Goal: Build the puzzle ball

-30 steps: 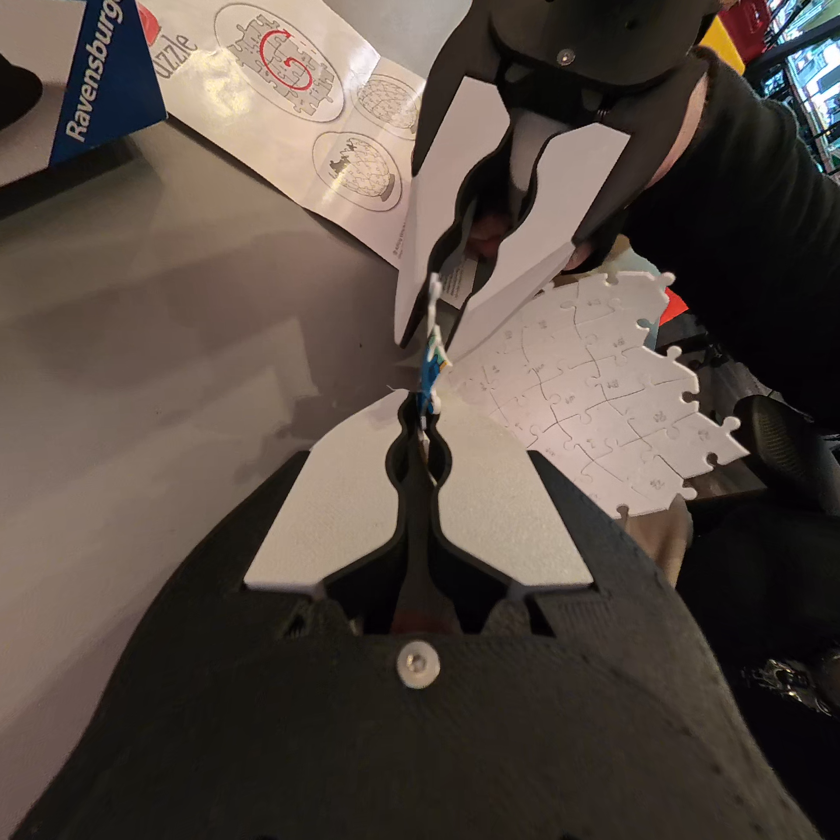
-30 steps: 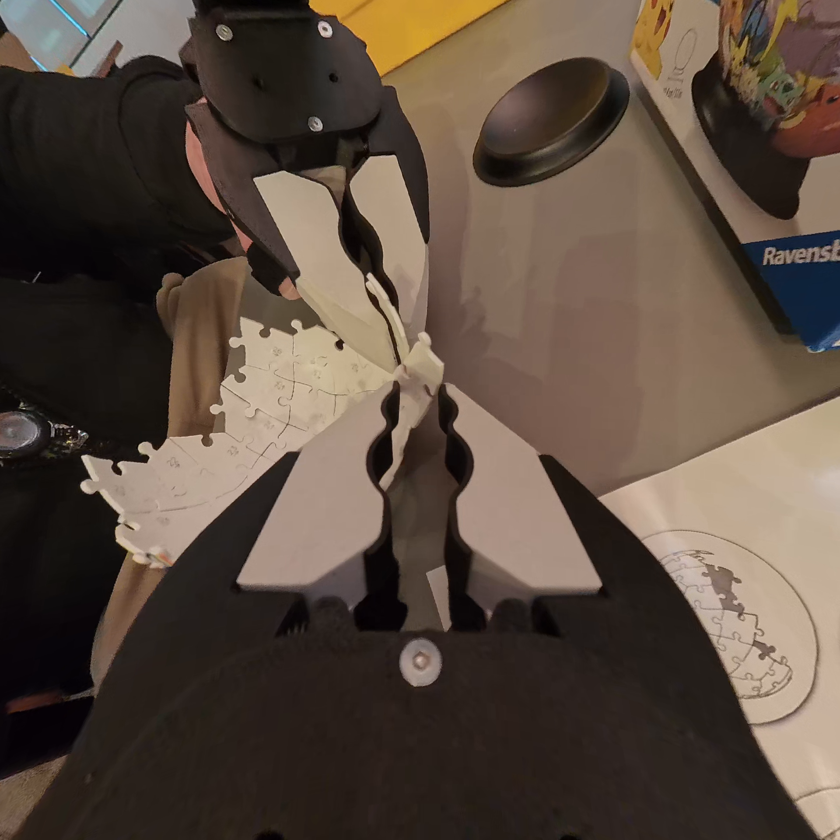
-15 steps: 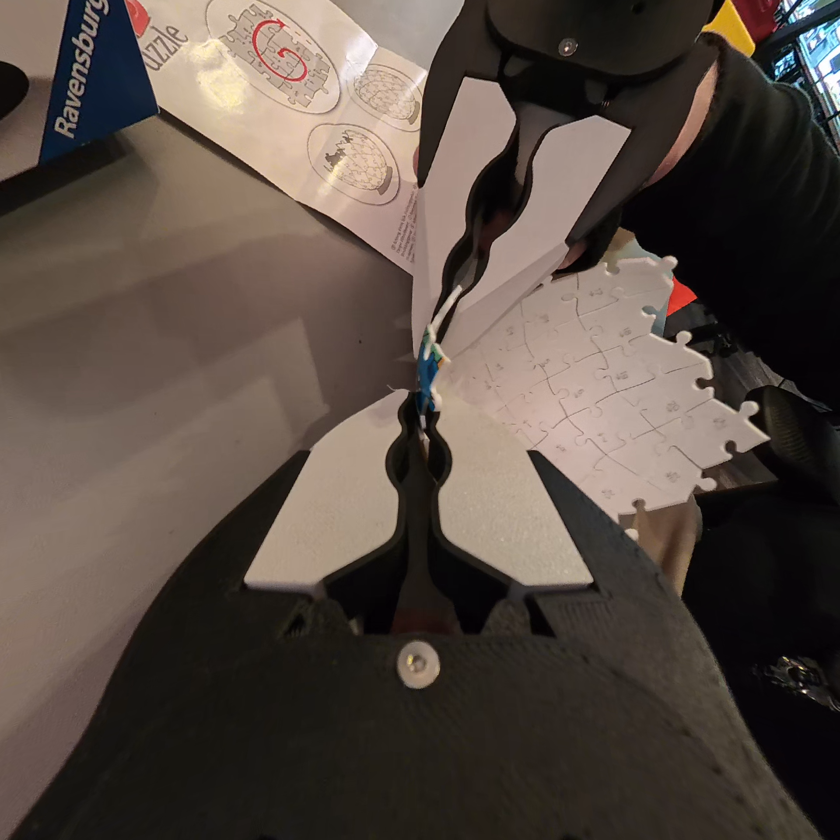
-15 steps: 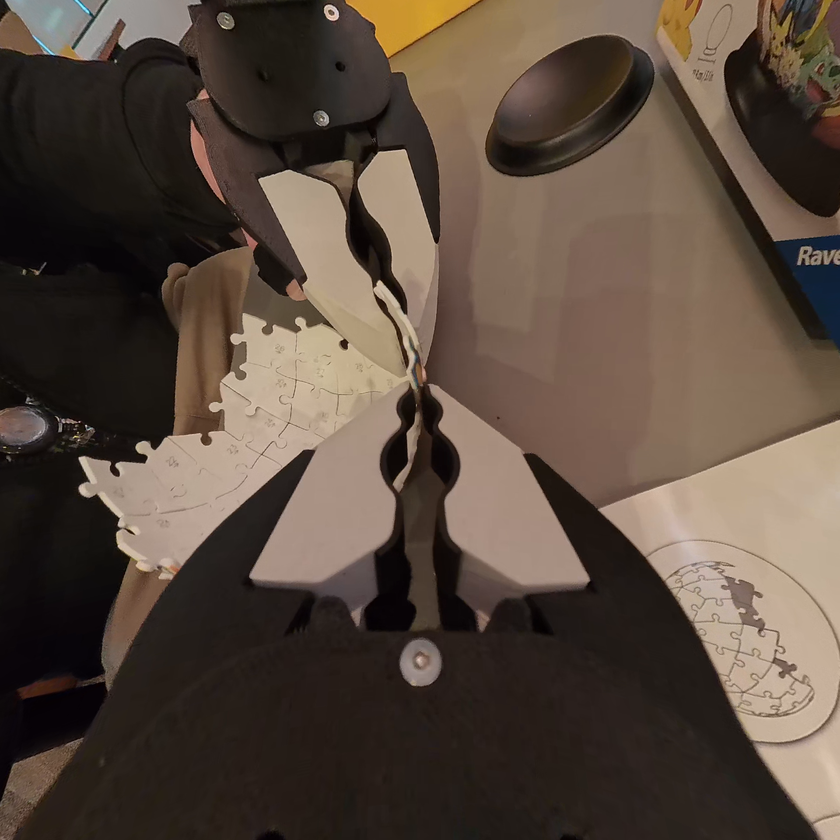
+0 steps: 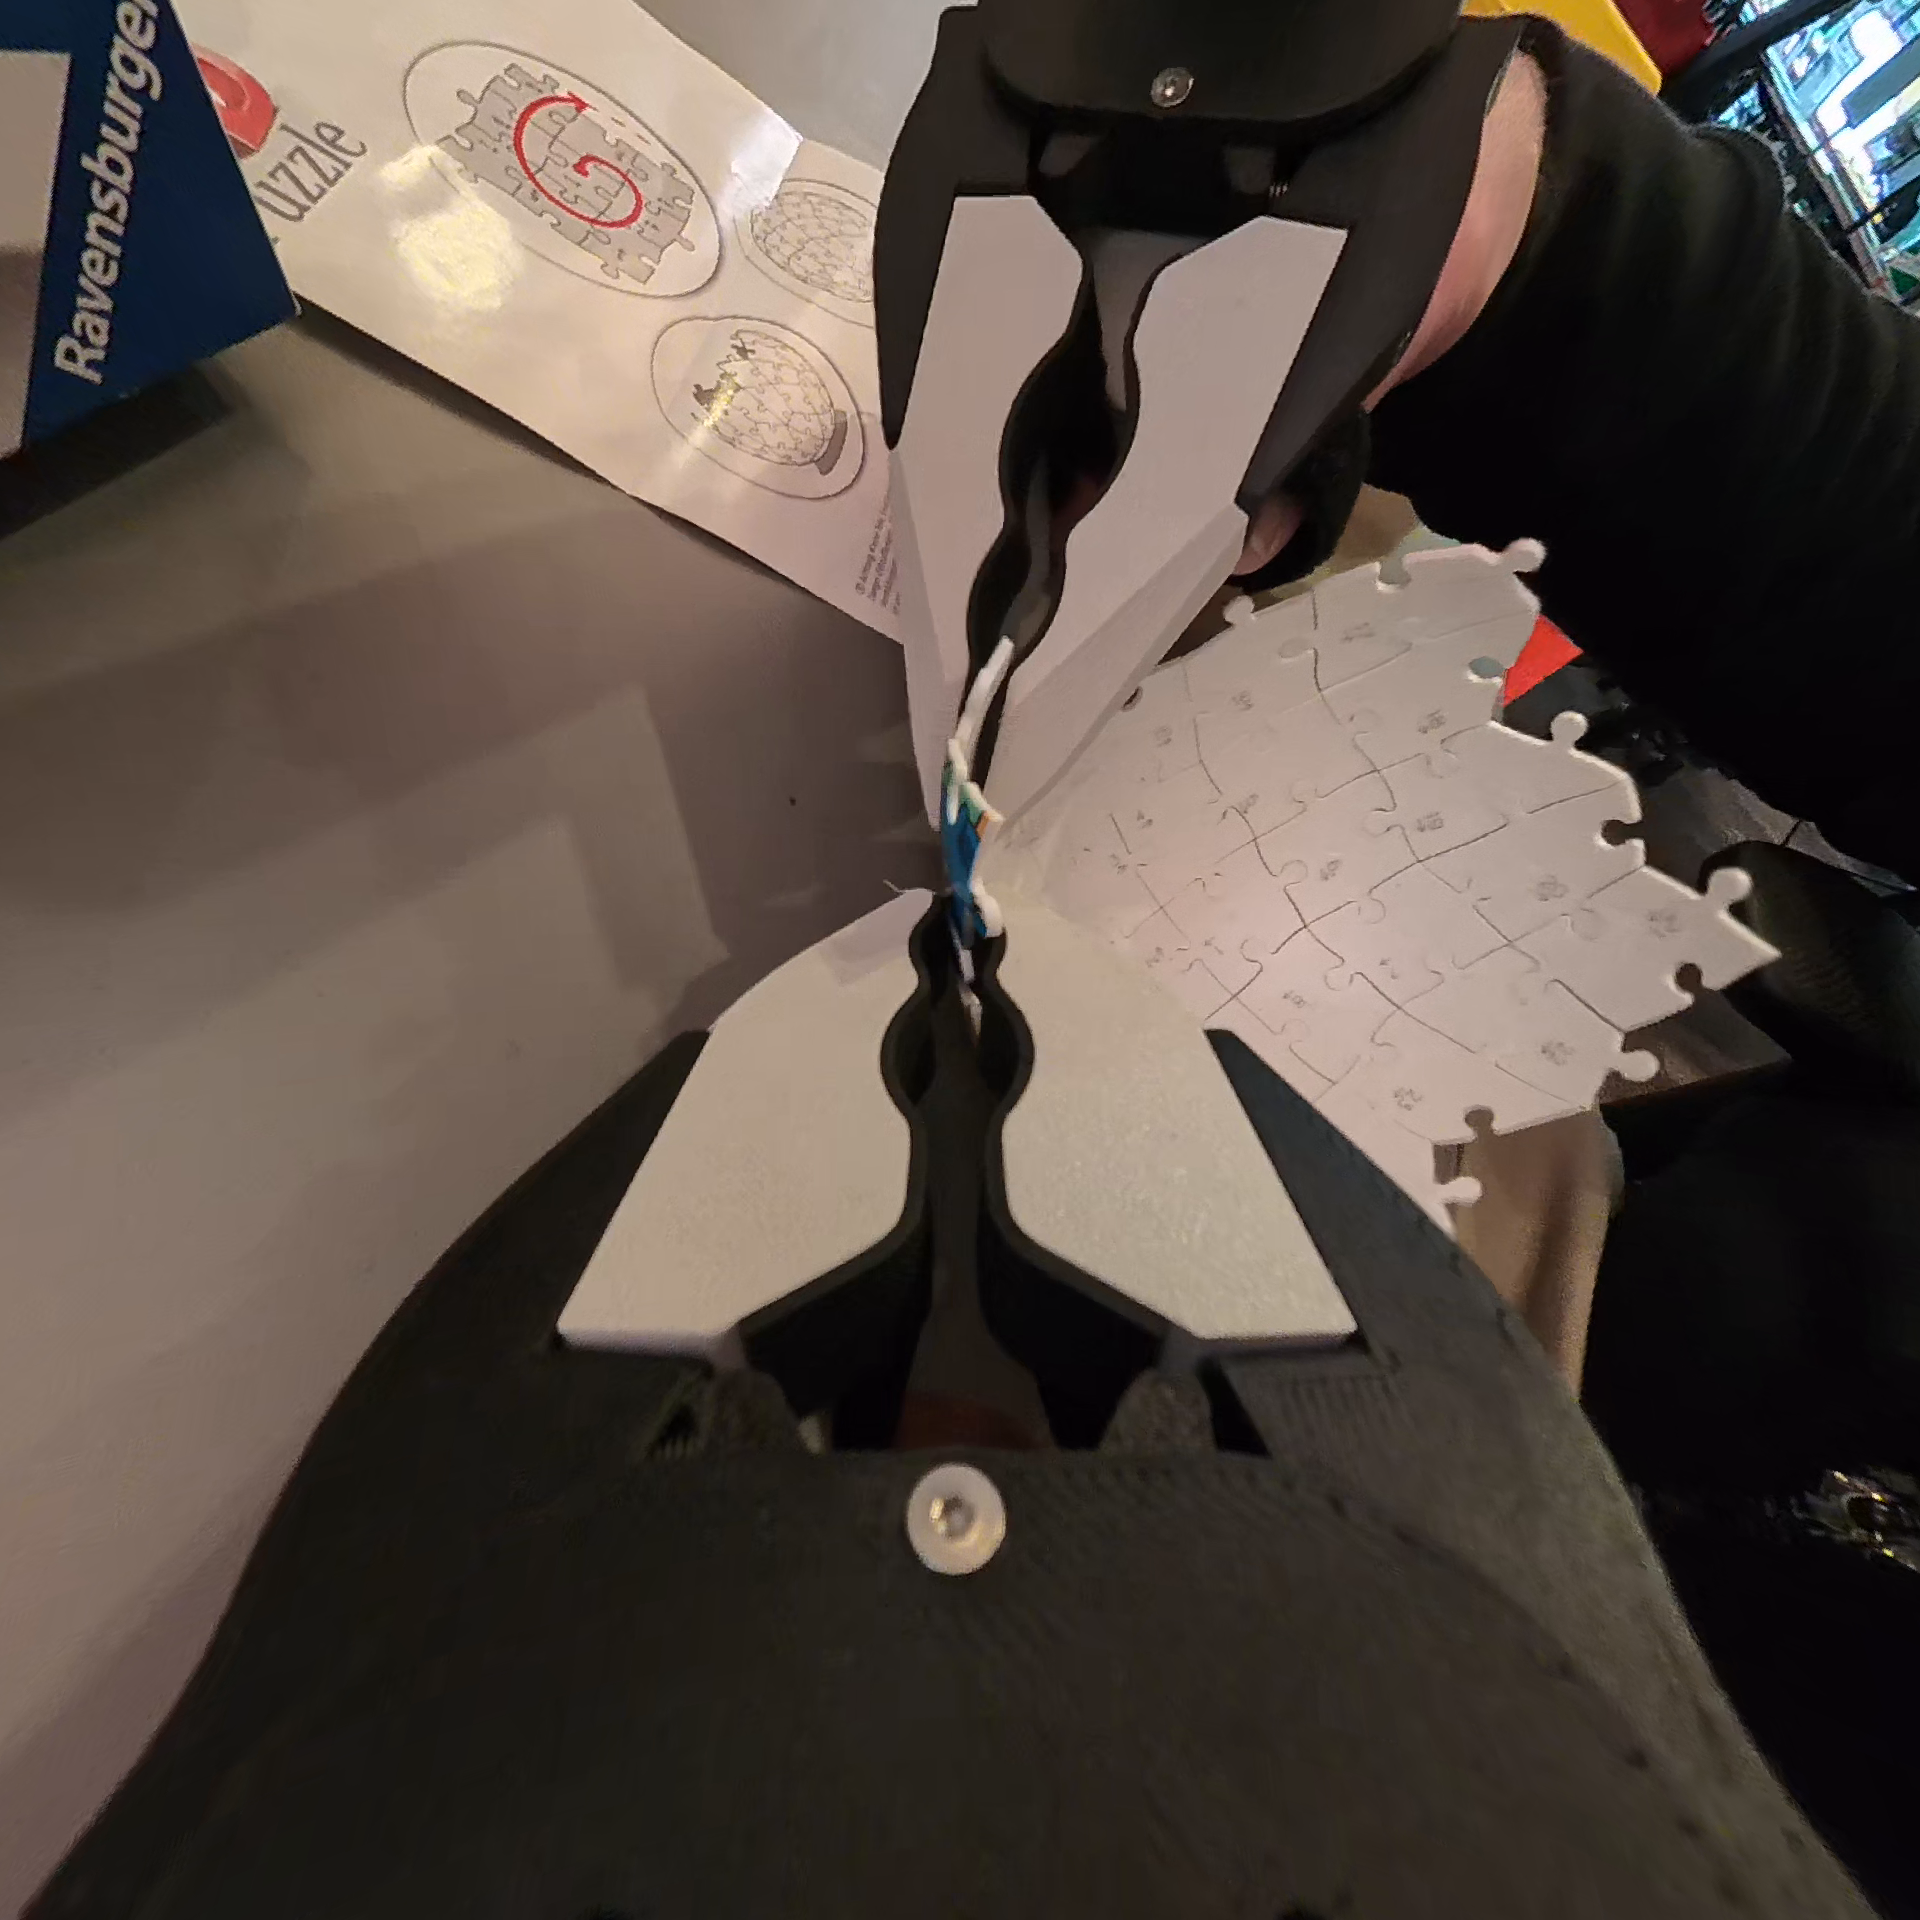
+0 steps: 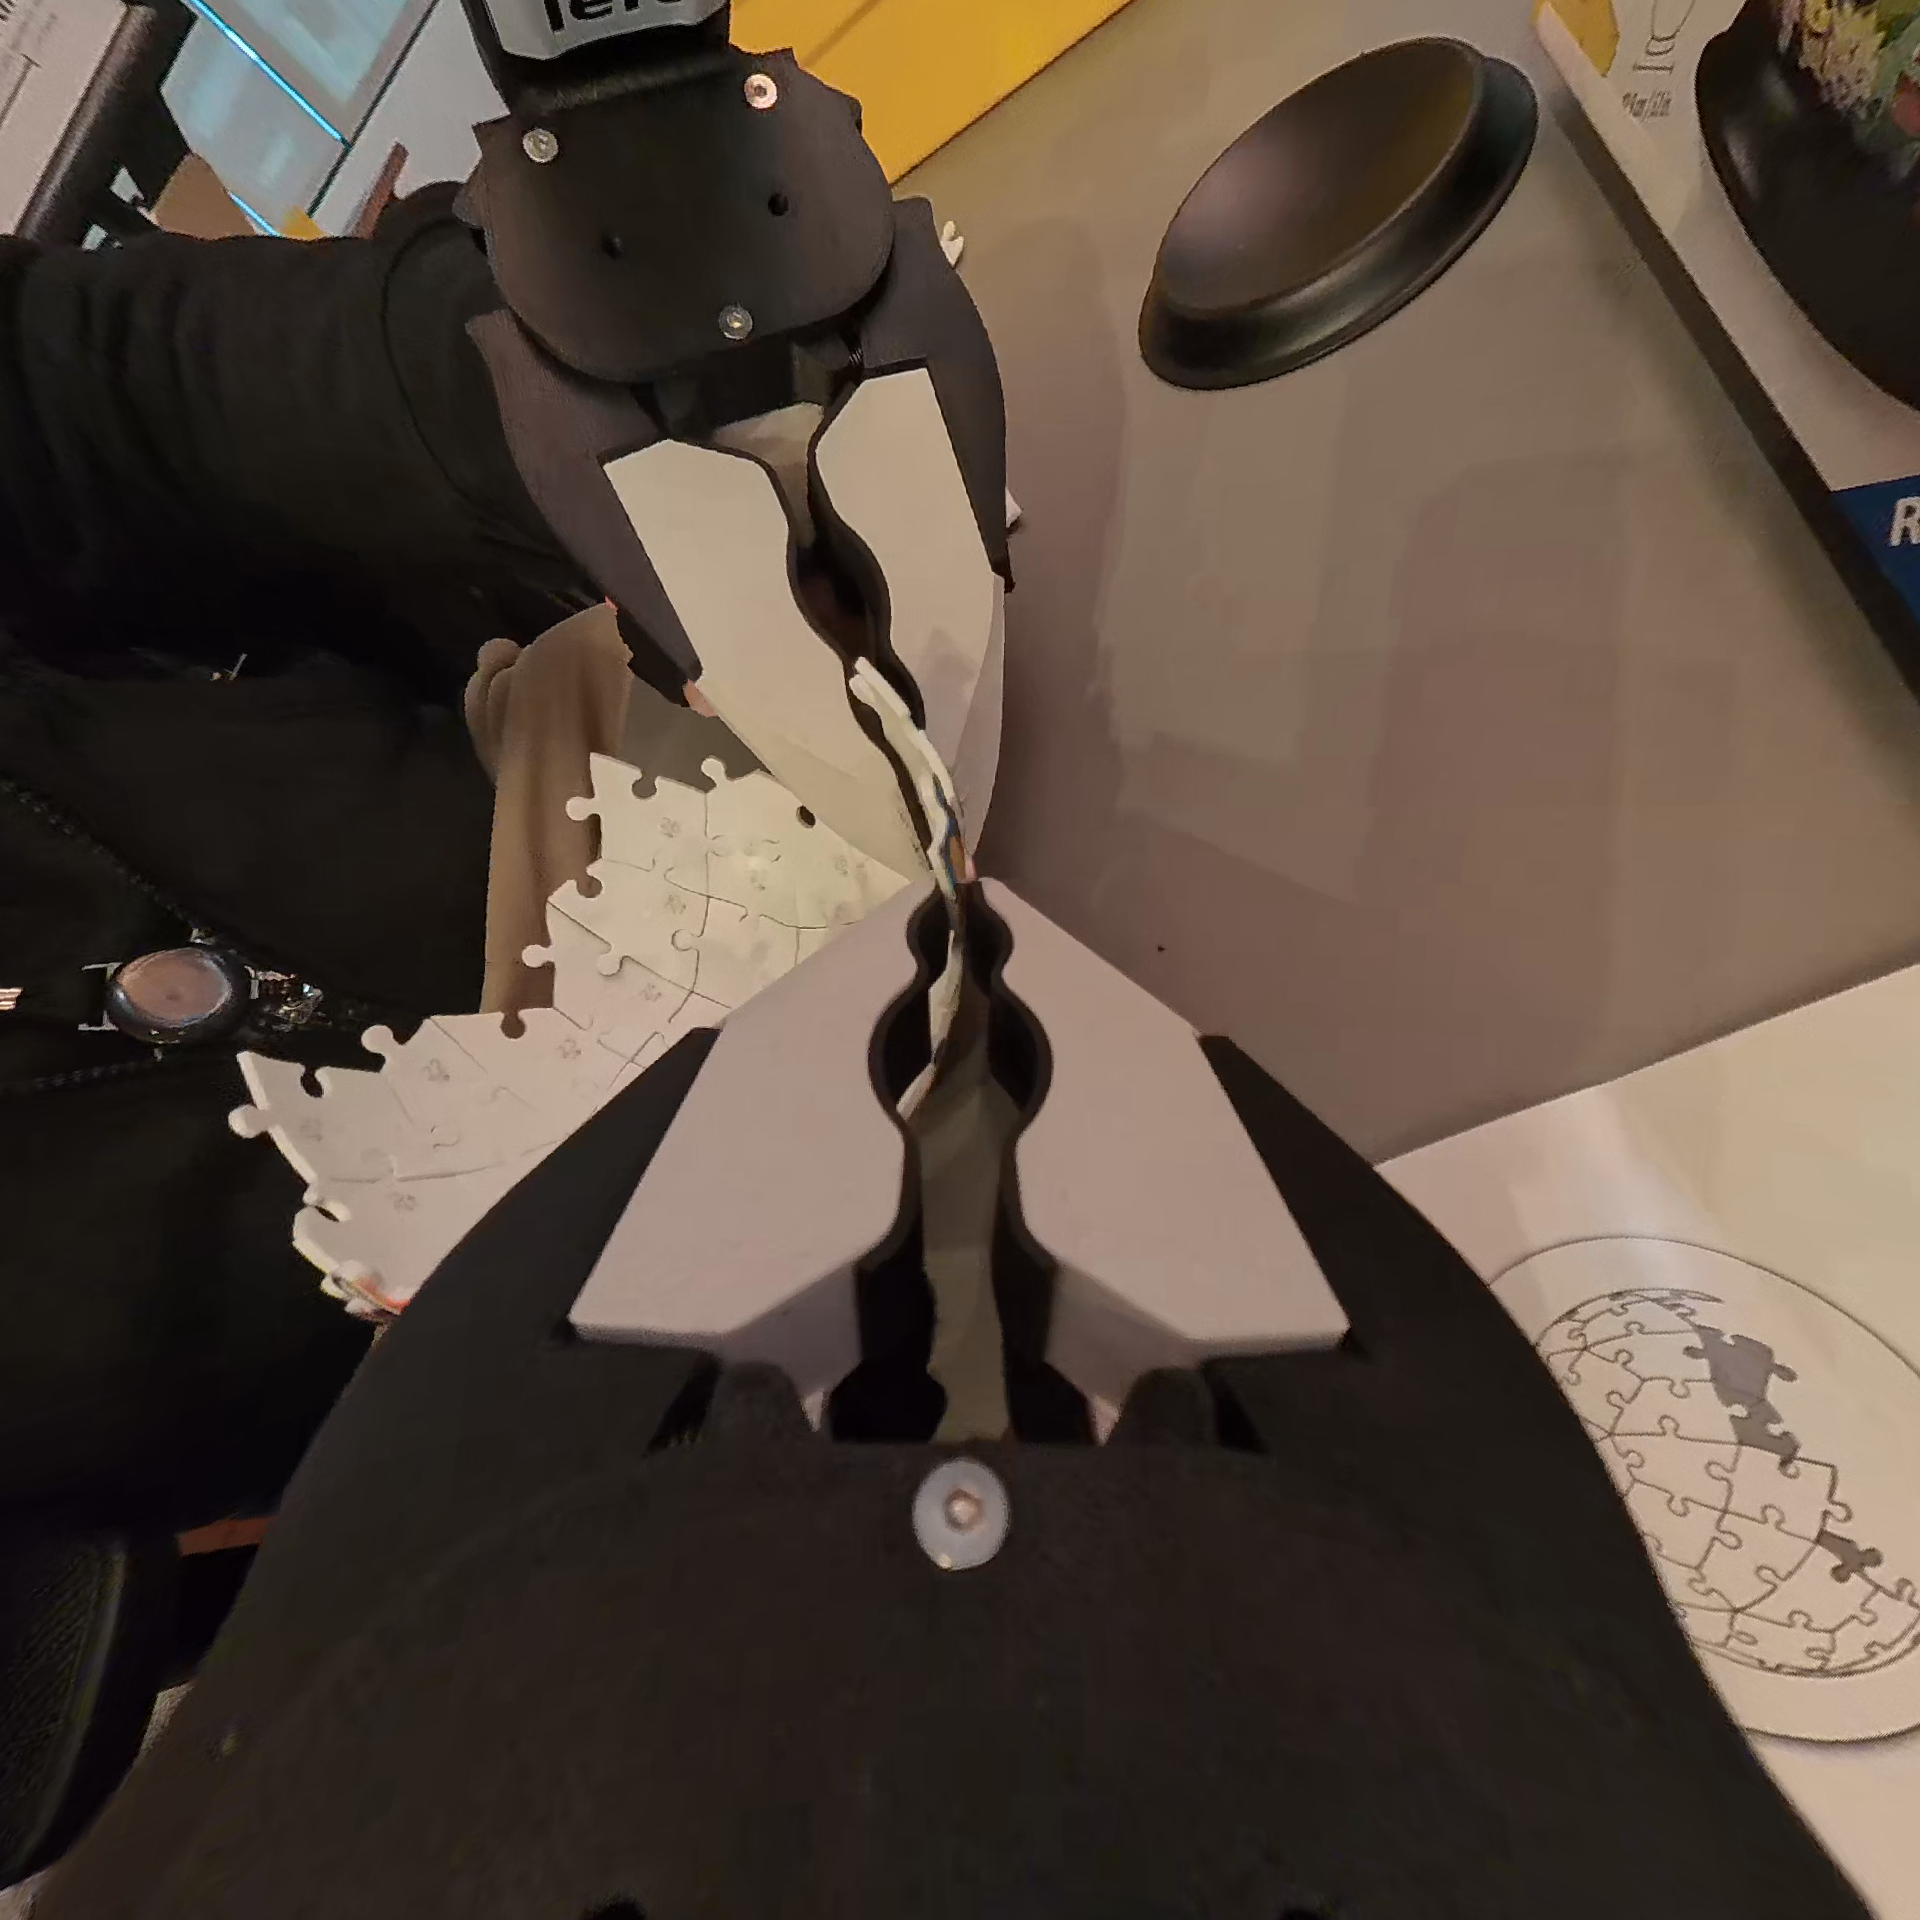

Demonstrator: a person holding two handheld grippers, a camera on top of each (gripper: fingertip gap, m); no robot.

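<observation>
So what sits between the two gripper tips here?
Only the edge-on puzzle pieces: the left gripper and right gripper each pinch them, clearest in the left wrist view.

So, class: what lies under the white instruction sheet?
The instruction sheet lies flat on the grey table. Only the table shows around it; anything beneath is covered. The right hand-held gripper hides its near corner.

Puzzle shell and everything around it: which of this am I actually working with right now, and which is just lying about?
In use:
- left tongs, shut on the puzzle shell
- right tongs, shut on the edge piece

Lying about:
- instruction sheet
- blue puzzle box
- black stand, not yet needed
</observation>
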